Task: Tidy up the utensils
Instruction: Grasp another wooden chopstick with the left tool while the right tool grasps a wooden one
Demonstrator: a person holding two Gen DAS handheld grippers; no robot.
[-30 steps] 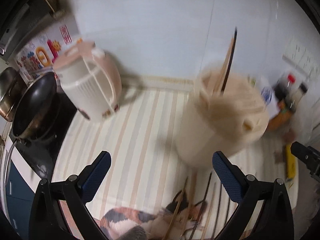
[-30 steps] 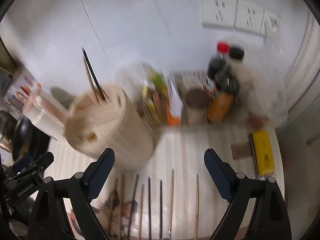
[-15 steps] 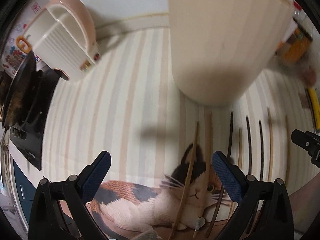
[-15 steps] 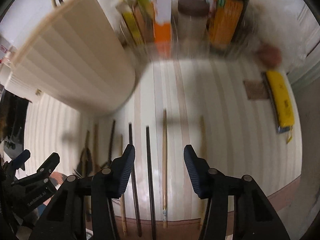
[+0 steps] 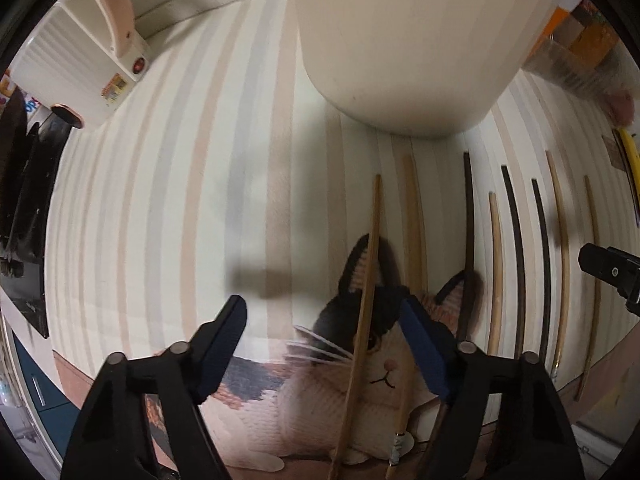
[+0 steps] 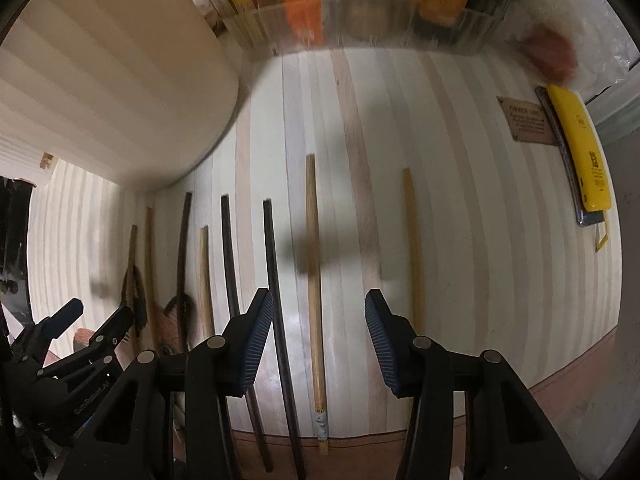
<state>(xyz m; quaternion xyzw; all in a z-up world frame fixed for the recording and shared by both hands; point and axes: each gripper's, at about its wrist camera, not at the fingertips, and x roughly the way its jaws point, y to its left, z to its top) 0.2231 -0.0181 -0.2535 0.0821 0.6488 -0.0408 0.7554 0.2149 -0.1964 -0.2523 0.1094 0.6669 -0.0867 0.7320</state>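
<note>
Nine or so loose chopsticks lay in a row on the striped mat, pale and dark sticks mixed, all roughly parallel and pointing toward the wall. Mat was cream with beige and grey stripes, a printed cat face at its near edge; it covered the worktop.

Left gripper hung over the cat print, jaws spread wide, empty. A light bamboo chopstick lay between them on the mat; contact with either pad could not be judged. A second pale chopstick lay just beside it to the right.

Right gripper hung low over the row's right end, jaws released, holding nothing. A light wooden chopstick ran between the pads, a black chopstick just inside the left pad, and another pale chopstick lay outside the right pad.

Large cream ribbed plastic holder stood behind the row, close to the tips.

Room notes: white-and-pink rice cooker at far left by the wall; a black hob at the left edge. Clear plastic tray of orange and yellow packets against the wall. Yellow flat tool and a small brown card lay at the mat's right edge.
</note>
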